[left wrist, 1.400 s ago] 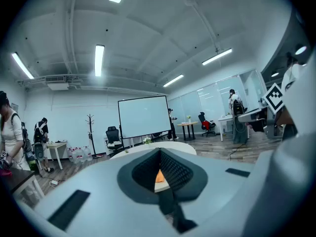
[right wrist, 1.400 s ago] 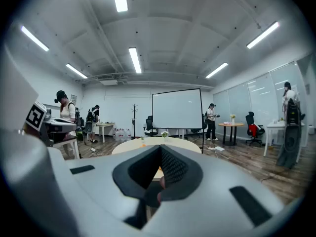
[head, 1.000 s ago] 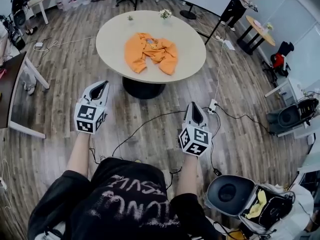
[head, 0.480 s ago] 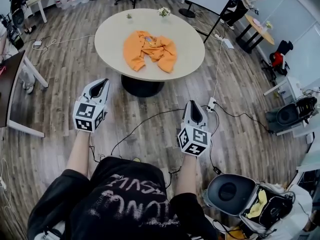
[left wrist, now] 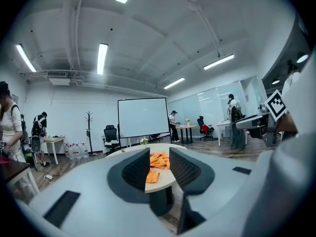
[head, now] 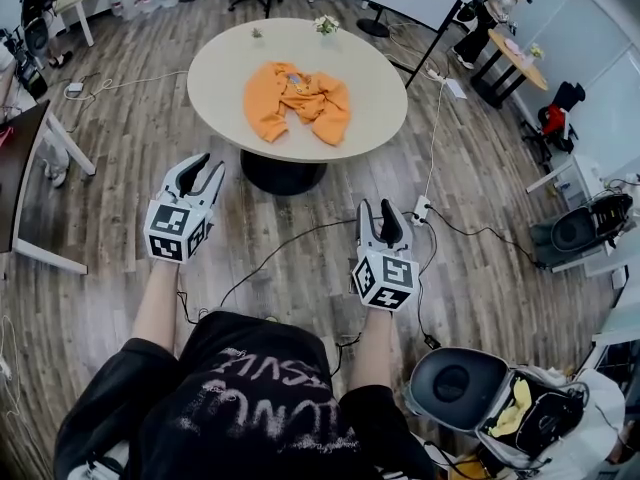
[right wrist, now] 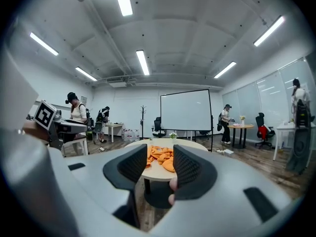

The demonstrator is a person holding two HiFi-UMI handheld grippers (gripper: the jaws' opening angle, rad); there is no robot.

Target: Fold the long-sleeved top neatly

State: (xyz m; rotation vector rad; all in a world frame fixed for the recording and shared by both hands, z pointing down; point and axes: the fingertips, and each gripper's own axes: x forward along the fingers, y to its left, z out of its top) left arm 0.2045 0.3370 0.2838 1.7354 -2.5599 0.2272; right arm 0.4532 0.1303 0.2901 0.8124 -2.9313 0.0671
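An orange long-sleeved top (head: pixel 297 98) lies crumpled on a round beige table (head: pixel 230 68), a few steps ahead of me. My left gripper (head: pixel 203 171) and right gripper (head: pixel 378 213) hover over the wood floor, well short of the table. Both have just been opening, with nothing between their jaws. The left gripper view shows the top (left wrist: pixel 159 160) far off through the gap of the left gripper (left wrist: pixel 159 157). In the right gripper view, the top (right wrist: pixel 161 154) and the table (right wrist: pixel 154 174) sit beyond the right gripper (right wrist: pixel 160 162).
Black cables (head: pixel 290 243) and a power strip (head: pixel 422 211) lie on the floor between me and the table. A small flower vase (head: pixel 326 26) stands at the table's far edge. A dark desk (head: pixel 20 168) is at the left. An open black case (head: pixel 455 383) sits at the lower right.
Both grippers' jaws were shut in the earlier frames and now stand apart. The hands have hardly moved.
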